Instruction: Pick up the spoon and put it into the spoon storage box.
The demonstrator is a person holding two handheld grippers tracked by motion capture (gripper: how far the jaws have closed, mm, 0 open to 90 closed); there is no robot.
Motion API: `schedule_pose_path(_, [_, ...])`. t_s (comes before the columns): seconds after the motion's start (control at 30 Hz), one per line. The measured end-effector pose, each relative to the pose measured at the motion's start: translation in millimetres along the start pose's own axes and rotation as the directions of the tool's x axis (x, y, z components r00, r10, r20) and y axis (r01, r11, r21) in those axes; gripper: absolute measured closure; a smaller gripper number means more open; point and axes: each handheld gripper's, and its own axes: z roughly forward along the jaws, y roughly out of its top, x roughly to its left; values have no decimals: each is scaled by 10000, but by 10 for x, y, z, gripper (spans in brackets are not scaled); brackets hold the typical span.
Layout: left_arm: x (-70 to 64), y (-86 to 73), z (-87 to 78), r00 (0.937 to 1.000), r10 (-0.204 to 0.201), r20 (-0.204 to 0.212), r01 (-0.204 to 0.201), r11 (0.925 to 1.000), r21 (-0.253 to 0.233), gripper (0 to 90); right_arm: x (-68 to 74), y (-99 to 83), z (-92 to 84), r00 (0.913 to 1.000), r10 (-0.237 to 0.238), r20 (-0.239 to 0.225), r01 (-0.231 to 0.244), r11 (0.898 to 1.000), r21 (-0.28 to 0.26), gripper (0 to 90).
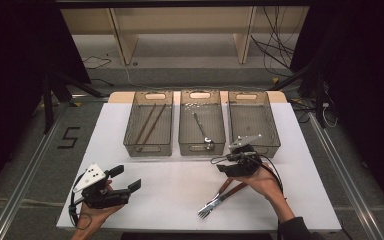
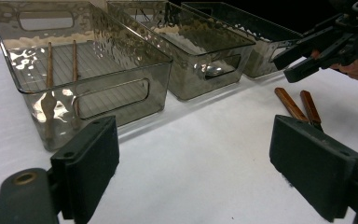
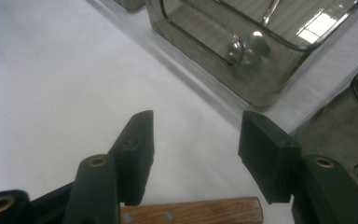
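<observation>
Two forks (image 1: pixel 220 197) with brown wooden handles lie side by side on the white table, tines toward the front edge. My right gripper (image 1: pixel 236 159) hovers low over the handle ends, jaws apart. In the right gripper view its pads (image 3: pixel 137 144) stand clear on either side of one wooden handle (image 3: pixel 191 211), not touching it. The right gripper (image 2: pixel 303 56) also hangs above both handles (image 2: pixel 291 105) in the left gripper view. My left gripper (image 1: pixel 127 177) rests at the front left, wide open (image 2: pixel 193 158), with nothing between its jaws.
Three smoky clear bins stand in a row at the back. The left bin (image 1: pixel 130 145) holds two chopsticks (image 1: pixel 150 122). A metal spoon (image 1: pixel 201 129) lies in the middle one, and the right bin (image 1: pixel 275 140) has nothing in it. White table stretches between my hands.
</observation>
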Motion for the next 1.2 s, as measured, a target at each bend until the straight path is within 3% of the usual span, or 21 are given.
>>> schedule_pose_path(0.33, [-2, 4, 1, 10000, -12, -1, 12, 10000, 3, 152, -42, -57, 60, 9999, 66, 122, -71, 9993, 356, 579])
schedule_pose_path(0.93, [-16, 4, 20, 10000, -45, -24, 45, 10000, 64, 152, -62, -119, 165, 9968, -620, 501, 579, 9952, 790, 884])
schedule_pose_path(1.2, [-4, -7, -15, 10000, -88, -45, 88, 10000, 20, 152, -55, -126, 234, 9953, -757, 606, 683, 9909, 1157, 900])
